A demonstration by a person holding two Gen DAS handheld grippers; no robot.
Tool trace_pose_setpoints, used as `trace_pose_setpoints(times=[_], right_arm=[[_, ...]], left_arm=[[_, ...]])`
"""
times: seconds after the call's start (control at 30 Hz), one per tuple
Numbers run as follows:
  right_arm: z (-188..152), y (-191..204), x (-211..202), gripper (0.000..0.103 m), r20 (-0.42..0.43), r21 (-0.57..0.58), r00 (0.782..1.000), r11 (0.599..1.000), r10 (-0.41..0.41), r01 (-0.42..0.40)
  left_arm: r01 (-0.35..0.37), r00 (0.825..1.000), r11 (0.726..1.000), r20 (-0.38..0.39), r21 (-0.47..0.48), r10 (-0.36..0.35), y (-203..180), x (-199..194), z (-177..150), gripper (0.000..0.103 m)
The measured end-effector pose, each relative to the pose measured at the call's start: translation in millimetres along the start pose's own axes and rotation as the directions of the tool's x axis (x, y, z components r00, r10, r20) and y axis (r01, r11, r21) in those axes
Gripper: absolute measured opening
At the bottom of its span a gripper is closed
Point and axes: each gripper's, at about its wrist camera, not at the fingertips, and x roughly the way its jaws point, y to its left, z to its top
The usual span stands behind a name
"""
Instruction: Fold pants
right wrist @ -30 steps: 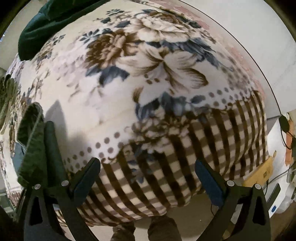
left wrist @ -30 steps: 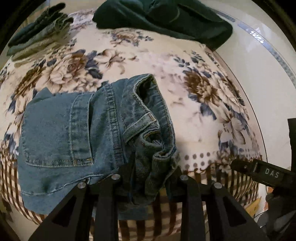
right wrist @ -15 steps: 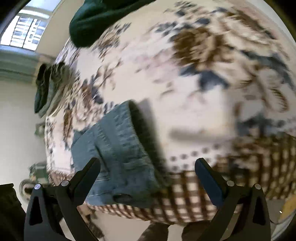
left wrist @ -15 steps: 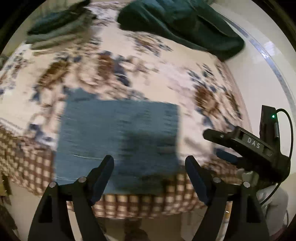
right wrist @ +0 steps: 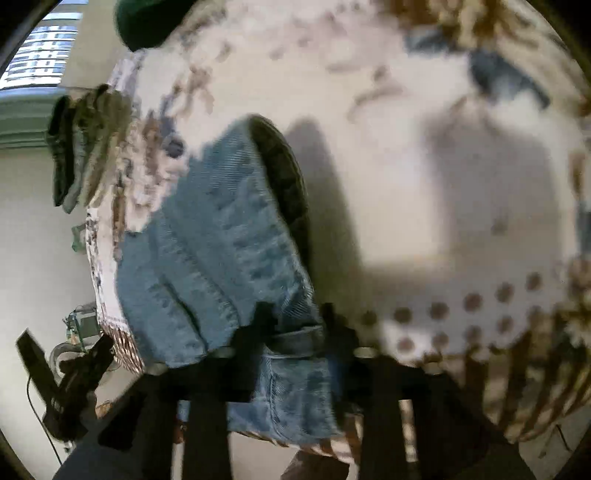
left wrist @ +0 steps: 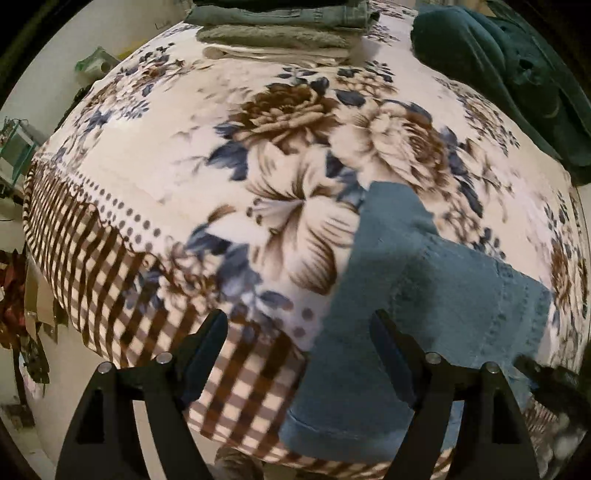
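A: What's the biggest thing under the jaws?

B: A bed covered by a floral blanket (left wrist: 280, 173), cream with brown and blue flowers. A brown checked border runs along the edge nearest the jaws, with a row of dots above it.

A: And the next biggest?

B: A dark green garment (left wrist: 509, 74) bunched far ahead of the left gripper's jaws and off to their right. After that comes the jeans (left wrist: 424, 295), folded into a thick blue denim packet. In the left wrist view they lie ahead and to the right of the jaws, over the blanket's border, the near hem hanging at the bed's edge.

A: Anything else on the bed?

B: A stack of folded clothes (left wrist: 280, 29), grey-green and pale layers, straight ahead of the left jaws at the far side of the bed. In the right wrist view the same stack (right wrist: 81, 144) sits far off to the left.

A: How do the grippers stand?

B: The left gripper (left wrist: 299, 354) has its jaws wide apart with nothing between them. The right-hand finger overlaps the denim in the picture, the left-hand one is over the checked border. The right gripper (right wrist: 291, 332) has its jaws drawn close on the waistband end of the jeans (right wrist: 221, 251), with a belt loop and denim pinched between them. That view is blurred, but cloth fills the gap.

A: Smallest thing?

B: The left gripper's body (right wrist: 74, 376) shows low at the left in the right wrist view, beside the bed.
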Motion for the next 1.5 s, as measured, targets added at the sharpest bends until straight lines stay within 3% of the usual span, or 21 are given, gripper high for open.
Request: trace_pose_setpoints(times=[0.1, 0.2, 0.3, 0.37, 0.4, 0.57, 0.6, 0.63, 0.67, 0.7, 0.73, 0.8, 0.83, 0.93, 1.0, 1.07, 1.1, 1.13, 1.23, 1.37, 1.5], right_arm=[[-16.0, 11.3, -29.4, 0.016, 0.058, -0.028, 0.998, 1.0, -0.013, 0.015], [-27.7, -2.2, -59.1, 0.015, 0.111, 0.037, 0.992, 0.998, -0.056, 0.053], [-34.5, -30.5, -63.3, 0.016, 0.083, 0.113, 0.99, 0.988, -0.113, 0.104], [-33.1, -49.1, -48.1, 0.021, 0.008, 0.144, 0.995, 0.984, -0.104, 0.102], [-32.1, -58.0, -40.9, 0.034, -0.034, 0.144, 0.992, 0.982, -0.118, 0.122], [-29.4, -72.0, -34.4, 0.052, -0.076, 0.157, 0.992, 0.981, -0.103, 0.113], [-29.4, -73.7, -32.8, 0.052, -0.082, 0.163, 0.993, 0.981, -0.09, 0.102], [-29.3, -75.1, -30.5, 0.052, -0.09, 0.173, 0.993, 0.981, -0.075, 0.09], [-28.5, -76.6, -28.6, 0.052, -0.093, 0.185, 0.994, 0.98, -0.06, 0.077], [-26.4, -78.4, -27.2, 0.052, -0.09, 0.19, 0.995, 0.979, -0.052, 0.069], [-27.3, -78.5, -27.3, 0.042, -0.076, 0.186, 0.996, 0.98, -0.05, 0.064], [-27.4, -80.4, -33.0, 0.018, -0.023, 0.153, 0.996, 0.984, -0.085, 0.087], [-26.6, -79.0, -35.8, 0.016, -0.003, 0.138, 0.99, 0.98, -0.142, 0.141], [-23.8, -80.5, -39.4, 0.016, 0.002, 0.162, 0.988, 0.975, -0.154, 0.152], [-21.7, -74.1, -38.8, 0.02, -0.027, 0.136, 0.987, 0.978, -0.159, 0.161], [-24.3, -66.5, -43.2, 0.039, -0.051, 0.121, 0.983, 0.976, -0.177, 0.182], [-27.1, -62.9, -47.1, 0.061, -0.047, 0.117, 0.982, 0.976, -0.182, 0.186], [-32.0, -59.9, -52.1, 0.068, -0.035, 0.117, 0.982, 0.975, -0.184, 0.187], [-49.8, -62.5, -62.2, 0.068, -0.021, 0.184, 0.986, 0.969, -0.165, 0.166], [-72.8, -80.9, -58.8, 0.068, -0.046, 0.314, 0.994, 0.944, -0.094, 0.104], [-89.2, -96.3, -32.7, 0.068, -0.119, 0.392, 0.992, 0.916, -0.043, 0.086]], left_arm=[[0.007, 1.0, 1.0, 0.0, 0.019, -0.007, -5.6, 0.4, 5.0, 0.078], [0.042, 0.999, 0.998, -0.001, 0.043, -0.042, -19.1, 1.7, 16.0, 0.078], [0.097, 0.995, 0.994, -0.016, 0.046, -0.097, -34.9, 11.0, 32.0, 0.078], [0.116, 0.993, 0.992, -0.034, 0.046, -0.114, -46.9, 23.7, 45.4, 0.078], [0.131, 0.99, 0.99, -0.051, 0.048, -0.128, -54.7, 33.8, 53.9, 0.078], [0.186, 0.973, 0.982, -0.143, 0.032, -0.18, -79.9, 83.4, 86.3, 0.078], [0.231, 0.961, 0.972, -0.161, 0.03, -0.224, -83.4, 92.9, 91.5, 0.068], [0.27, 0.951, 0.962, -0.168, 0.035, -0.26, -86.1, 98.5, 94.1, 0.027], [0.279, 0.947, 0.959, -0.177, 0.045, -0.267, -88.4, 104.7, 96.9, 0.017], [0.271, 0.95, 0.961, -0.176, 0.052, -0.259, -87.9, 108.4, 98.2, 0.015], [0.276, 0.949, 0.96, -0.175, 0.056, -0.262, -86.9, 110.6, 98.8, 0.013], [0.286, 0.946, 0.956, -0.177, 0.067, -0.271, -81.0, 115.6, 98.1, 0.013], [0.289, 0.945, 0.955, -0.181, 0.067, -0.274, -77.3, 118.5, 97.5, 0.014], [0.308, 0.937, 0.95, -0.184, 0.04, -0.296, -70.1, 115.3, 95.9, 0.018], [0.29, 0.947, 0.954, -0.164, 0.08, -0.275, -73.0, 96.6, 92.8, 0.02], [0.238, 0.968, 0.958, -0.115, 0.162, -0.221, -80.3, 68.8, 83.4, 0.022], [0.222, 0.974, 0.955, -0.086, 0.197, -0.209, -82.6, 54.5, 76.3, 0.028], [0.199, 0.98, 0.952, -0.064, 0.231, -0.189, -85.4, 41.6, 67.7, 0.042], [0.156, 0.987, 0.944, -0.023, 0.291, -0.157, -88.1, 11.7, 34.9, 0.071], [0.11, 0.994, 0.937, -0.017, 0.333, -0.111, -89.9, 2.5, -3.2, 0.075], [0.112, 0.993, 0.947, -0.071, 0.3, -0.095, -85.3, 15.6, -28.5, 0.076]])
